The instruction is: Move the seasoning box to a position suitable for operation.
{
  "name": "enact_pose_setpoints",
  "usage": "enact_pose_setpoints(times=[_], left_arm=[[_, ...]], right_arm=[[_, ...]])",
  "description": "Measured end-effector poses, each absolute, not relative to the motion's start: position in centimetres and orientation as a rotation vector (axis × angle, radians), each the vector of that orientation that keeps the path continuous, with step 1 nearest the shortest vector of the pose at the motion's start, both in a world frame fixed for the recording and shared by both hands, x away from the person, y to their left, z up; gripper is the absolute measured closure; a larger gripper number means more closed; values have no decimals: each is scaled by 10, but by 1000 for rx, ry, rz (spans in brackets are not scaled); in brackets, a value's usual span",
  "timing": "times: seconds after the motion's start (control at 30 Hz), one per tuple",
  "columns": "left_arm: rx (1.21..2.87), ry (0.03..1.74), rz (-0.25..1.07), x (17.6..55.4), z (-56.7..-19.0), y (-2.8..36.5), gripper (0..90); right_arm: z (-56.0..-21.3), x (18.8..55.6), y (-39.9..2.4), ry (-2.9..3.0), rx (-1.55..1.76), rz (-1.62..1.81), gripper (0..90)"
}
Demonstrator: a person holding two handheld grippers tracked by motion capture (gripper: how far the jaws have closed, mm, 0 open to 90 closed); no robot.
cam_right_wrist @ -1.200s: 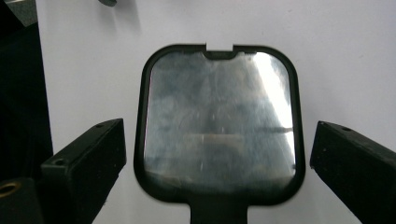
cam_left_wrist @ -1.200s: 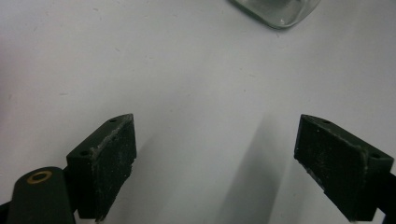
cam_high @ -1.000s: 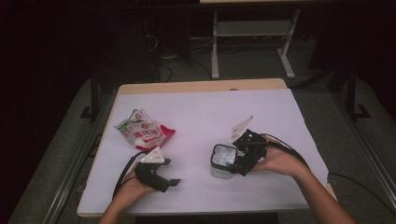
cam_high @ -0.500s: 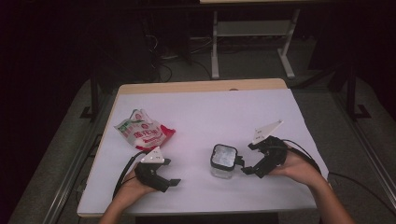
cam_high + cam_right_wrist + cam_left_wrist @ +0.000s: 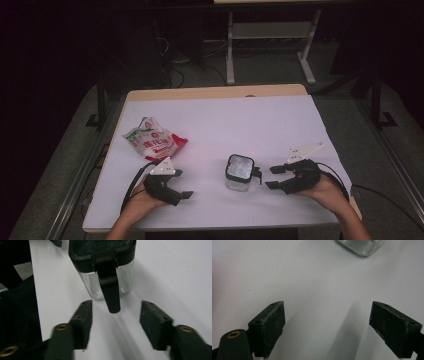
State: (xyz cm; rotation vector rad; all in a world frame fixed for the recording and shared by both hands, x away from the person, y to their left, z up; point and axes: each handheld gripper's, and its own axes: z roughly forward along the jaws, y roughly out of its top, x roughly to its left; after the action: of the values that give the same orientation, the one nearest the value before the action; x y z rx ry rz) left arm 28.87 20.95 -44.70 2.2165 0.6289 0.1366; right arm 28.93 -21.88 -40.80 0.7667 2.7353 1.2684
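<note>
A clear square jar (image 5: 239,173) with a black lid stands upright on the white table (image 5: 225,115), front centre. Its black latch handle (image 5: 257,175) sticks out toward my right gripper (image 5: 270,178), which rests open just right of it, touching nothing. In the right gripper view the jar (image 5: 105,265) fills the top, and its latch (image 5: 110,292) hangs down between the spread jaws of that gripper (image 5: 116,320). My left gripper (image 5: 182,184) lies open at the front left, empty. Over its own wide-apart jaws (image 5: 327,325), the jar's glass base (image 5: 360,246) shows at the top edge.
A red, white and green snack bag (image 5: 155,140) lies at the table's left, behind the left hand. A white metal stand (image 5: 270,35) is on the floor beyond the far edge. Dark floor surrounds the table.
My right gripper has let go of the jar and drawn back to the right and down toward the table. The jar stands where it was left. The left gripper has not moved.
</note>
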Motion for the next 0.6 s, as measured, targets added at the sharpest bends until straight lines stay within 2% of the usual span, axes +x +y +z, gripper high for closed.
enact_pose_setpoints(times=[0.03, 0.07, 0.13, 0.17, 0.2, 0.3, 0.6], left_arm=[[2217, 629, 137, 289, -447, 209, 129], [2214, 629, 142, 289, -447, 210, 130], [2201, 640, 137, 289, -447, 211, 129], [2201, 640, 137, 289, -447, 211, 129], [2200, 640, 143, 289, -447, 212, 129], [2204, 636, 145, 289, -446, 212, 130], [2207, 631, 145, 288, -446, 211, 130]], right_arm=[[-408, 289, -219, 2735, 767, 1268, 457], [-412, 284, -221, 2712, 779, 1287, 573], [-416, 279, -223, 2702, 786, 1299, 664], [-416, 279, -223, 2702, 786, 1299, 664], [-421, 277, -224, 2697, 796, 1318, 758], [-425, 274, -222, 2705, 772, 1311, 895], [-424, 268, -212, 2721, 710, 1383, 896]])
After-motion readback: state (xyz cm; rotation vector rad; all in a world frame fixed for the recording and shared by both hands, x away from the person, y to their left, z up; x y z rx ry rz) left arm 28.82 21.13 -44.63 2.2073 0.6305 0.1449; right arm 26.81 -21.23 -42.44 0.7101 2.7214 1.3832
